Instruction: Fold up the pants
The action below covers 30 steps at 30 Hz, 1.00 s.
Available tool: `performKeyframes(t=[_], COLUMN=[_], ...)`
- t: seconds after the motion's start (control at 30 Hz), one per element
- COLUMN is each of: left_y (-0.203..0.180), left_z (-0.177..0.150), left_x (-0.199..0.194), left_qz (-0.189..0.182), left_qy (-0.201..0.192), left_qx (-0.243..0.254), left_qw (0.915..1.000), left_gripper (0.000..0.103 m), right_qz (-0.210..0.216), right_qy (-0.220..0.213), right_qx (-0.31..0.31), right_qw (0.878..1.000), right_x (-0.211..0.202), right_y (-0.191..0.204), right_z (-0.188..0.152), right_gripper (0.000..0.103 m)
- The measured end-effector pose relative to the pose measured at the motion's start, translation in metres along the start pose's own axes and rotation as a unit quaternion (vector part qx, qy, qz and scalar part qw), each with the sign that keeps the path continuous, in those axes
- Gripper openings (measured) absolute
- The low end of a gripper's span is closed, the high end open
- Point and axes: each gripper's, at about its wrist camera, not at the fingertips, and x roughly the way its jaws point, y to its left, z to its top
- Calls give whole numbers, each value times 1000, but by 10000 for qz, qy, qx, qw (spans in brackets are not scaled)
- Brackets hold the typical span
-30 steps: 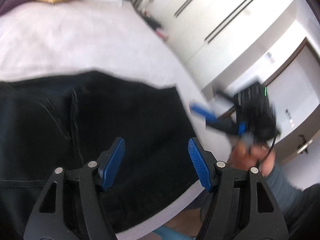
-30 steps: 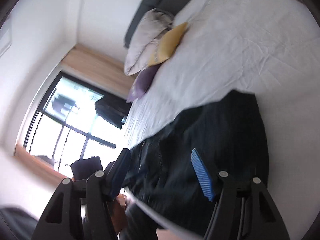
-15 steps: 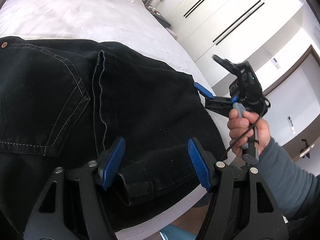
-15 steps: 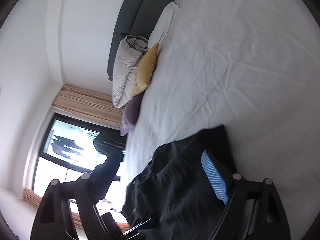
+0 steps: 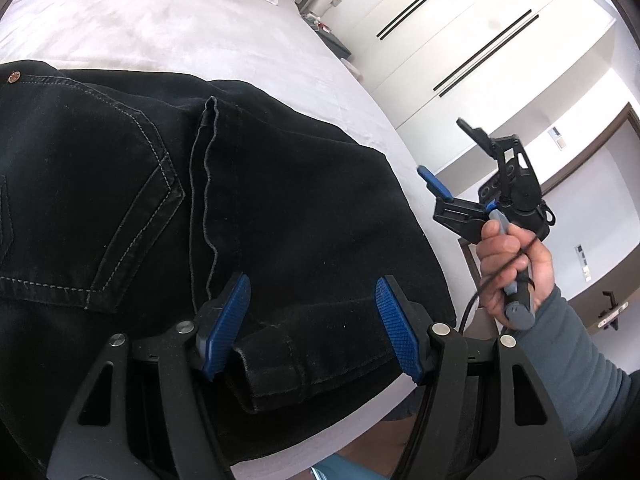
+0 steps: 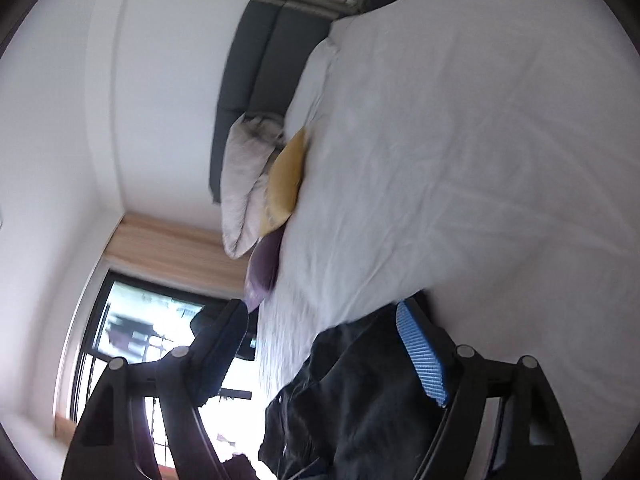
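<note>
The black pants [image 5: 248, 216] lie on the white bed [image 5: 168, 28], back pocket up, with one hem end [image 5: 280, 364] doubled over near the bed's front edge. I hold the left gripper [image 5: 310, 328] just above that hem, its blue pads spread wide with the rolled cuff between them and nothing clamped. The right gripper [image 5: 448, 160] is off the cloth, beside the bed's edge, raised in the right hand [image 5: 516, 264]; in its own view its fingers stand well apart and empty, with the pants low in the frame. I judge the step in hand to be seizing the hem for the next fold. To do it well, I lower the left pads until they straddle every layer of the cuff, then close squarely across the stitched seam, not on the loose fold. I bring the right gripper to the matching edge before lifting, so the cloth rises level. Pillows [image 6: 276, 184] sit far up the bed, well apart from the work.
</note>
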Motion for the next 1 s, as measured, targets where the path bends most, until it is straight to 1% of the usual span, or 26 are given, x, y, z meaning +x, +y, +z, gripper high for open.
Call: performKeyframes(t=[0.03,0.07,0.1,0.13,0.17,0.2,0.23,0.27,0.3,0.33,0.37,0.4,0.43,0.5,0.53,0.57,0.6,0.63,0.67,0.7,0.8,0.87,0.93,1.0], left_y=[0,-1,-3,-4,-4,-5,-6,-6,-4,-2,2,8,13,28,43,52,70,81,93,109,140,150,159,168], left_z=[1,-1,-1,-1,-1,-1,-3,-4,-7,-10,-14,-21,-27,-42,-52,-60,-71,-77,-83,-90,-97,-100,-103,-104], left_x=[1,2,2,1,-1,-5,-13,-23,-39,-52,-66,-89,-104,-137,-157,-169,-185,-194,-201,-209,-216,-215,-211,-207], left_qz=[9,14,16,8,10,29,87,124,94,76,85,142,195,338,435,498,564,601,660,695,436,399,365,252], left_qy=[7,7,7,-2,-19,-49,-136,-259,-480,-640,-814,-1088,-1262,-1634,-1842,-1964,-2174,-2282,-2369,-2457,-2606,-2663,-2646,-2648], left_qx=[-1,4,5,-9,-36,-93,-192,-276,-398,-484,-574,-711,-822,-1130,-1387,-1574,-1896,-2096,-2305,-2606,-3119,-3248,-3391,-3482], left_qw=[10000,10000,10000,10000,10000,9999,9997,9992,9980,9967,9950,9914,9884,9795,9721,9665,9558,9489,9415,9311,9126,9067,9021,8989], left_gripper=[63,63,63,63,64,64,64,64,64,64,64,64,67,71,71,71,73,75,75,75,75,75,75,75], right_qz=[72,57,-123,-373,-649,-904,-996,-1031,-1154,-1275,-1282,-1117,-894,-516,-411,-290,-162,-90,-44,28,76,68,43,43], right_qy=[145,318,497,624,712,706,690,653,594,555,526,555,634,910,1062,1237,1465,1692,1840,1984,2290,2417,2488,2506], right_qx=[-26,-52,-91,-107,-100,-83,-73,-130,-346,-589,-853,-948,-1005,-1168,-1310,-1459,-1593,-1705,-1767,-1793,-1772,-1841,-1884,-1877], right_qw=[9999,9995,9986,9973,9953,9934,9926,9924,9909,9885,9867,9877,9889,9876,9848,9811,9762,9707,9669,9636,9571,9527,9500,9497], right_x=[9,21,34,41,43,46,47,44,41,38,37,35,36,43,52,62,75,88,98,110,136,145,156,155], right_y=[1,2,-2,-9,-20,-25,-24,-18,-6,7,24,34,45,69,83,95,107,117,124,130,142,148,156,159], right_z=[-5,-11,-14,-17,-19,-20,-19,-19,-21,-24,-30,-36,-44,-67,-80,-94,-110,-126,-138,-151,-177,-189,-191,-192], right_gripper=[80,80,80,76,57,45,47,56,69,75,78,78,78,80,81,82,82,82,82,82,82,82,82,82])
